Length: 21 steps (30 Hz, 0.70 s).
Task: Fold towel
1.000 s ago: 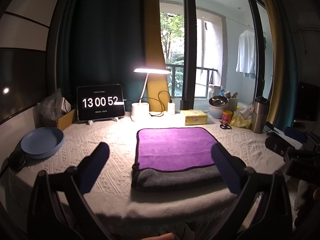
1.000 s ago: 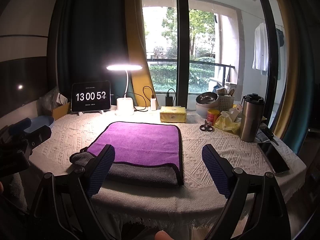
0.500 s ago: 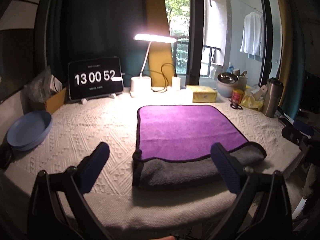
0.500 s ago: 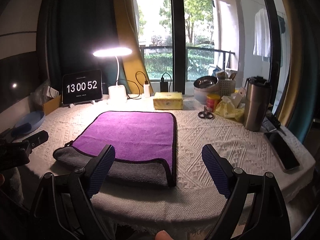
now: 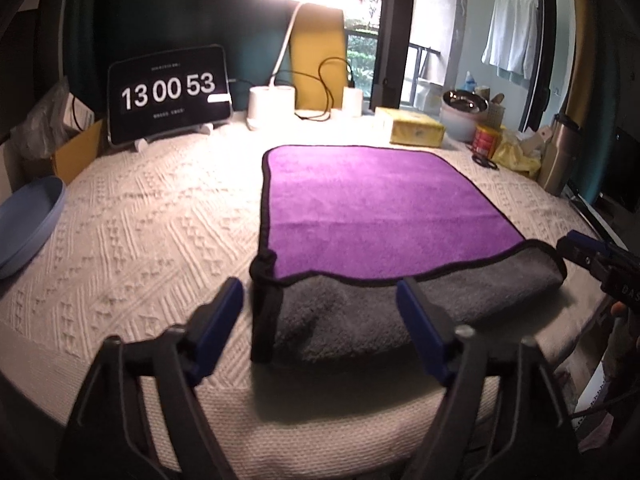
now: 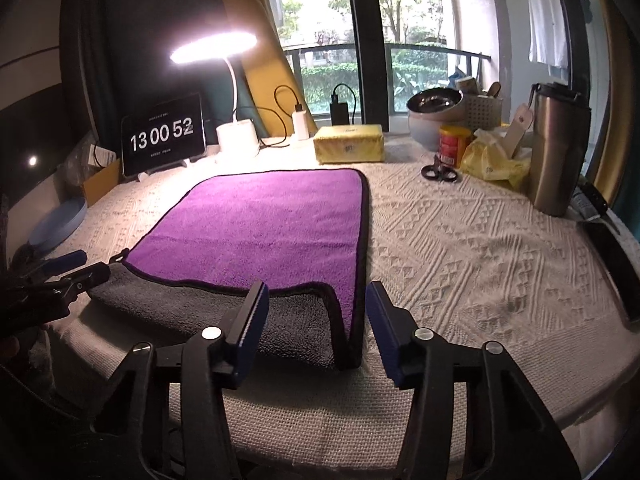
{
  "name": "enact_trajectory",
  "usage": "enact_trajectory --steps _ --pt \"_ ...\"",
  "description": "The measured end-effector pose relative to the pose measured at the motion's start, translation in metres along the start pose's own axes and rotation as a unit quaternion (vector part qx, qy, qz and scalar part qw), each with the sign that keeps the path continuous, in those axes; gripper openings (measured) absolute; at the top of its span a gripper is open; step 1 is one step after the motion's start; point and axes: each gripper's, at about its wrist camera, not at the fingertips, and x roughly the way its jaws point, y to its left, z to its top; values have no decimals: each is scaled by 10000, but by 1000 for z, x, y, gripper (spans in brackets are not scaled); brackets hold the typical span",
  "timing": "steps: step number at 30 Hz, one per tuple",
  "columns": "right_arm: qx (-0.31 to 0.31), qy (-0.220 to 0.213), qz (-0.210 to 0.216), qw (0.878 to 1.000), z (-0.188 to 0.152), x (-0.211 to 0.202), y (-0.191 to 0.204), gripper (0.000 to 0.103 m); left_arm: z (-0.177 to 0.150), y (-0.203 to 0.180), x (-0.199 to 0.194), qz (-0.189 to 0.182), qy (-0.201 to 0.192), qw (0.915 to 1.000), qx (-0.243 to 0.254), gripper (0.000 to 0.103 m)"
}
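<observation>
A purple towel with a grey underside and black trim (image 5: 380, 204) lies on the white tablecloth, its near edge folded so the grey side shows. It also shows in the right wrist view (image 6: 260, 228). My left gripper (image 5: 320, 304) is open, its blue pads straddling the towel's near left corner just above it. My right gripper (image 6: 316, 312) is open, its pads either side of the towel's near right corner. Each gripper shows at the edge of the other's view.
A clock tablet (image 5: 170, 94), lit desk lamp (image 5: 272, 106) and yellow box (image 5: 416, 130) stand at the back. A blue plate (image 5: 28, 220) lies at the left. A steel tumbler (image 6: 558, 148), scissors (image 6: 440, 172), bowl and can stand at the right.
Both grippers have moved forward and down to the towel's near corners, and their jaws have narrowed. The towel has not moved.
</observation>
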Motion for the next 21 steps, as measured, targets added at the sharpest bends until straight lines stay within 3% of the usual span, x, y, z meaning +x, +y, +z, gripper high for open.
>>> enact_trajectory --steps 9,14,15,16,21 --pt "-37 416 68 9991 -8 28 -2 51 -9 -12 9 194 82 9987 469 35" --pt "-182 431 -23 9989 -15 32 4 28 -11 -11 7 150 12 9982 577 19" --pt "-202 404 -56 9990 -15 31 4 18 -10 -9 5 -27 -23 9984 561 11" --pt "-217 381 -83 9990 -15 30 4 11 -10 -9 5 -52 -12 9985 545 10" --pt "-307 117 -255 9991 -12 18 3 7 -7 -13 -3 -36 -150 9982 576 6"
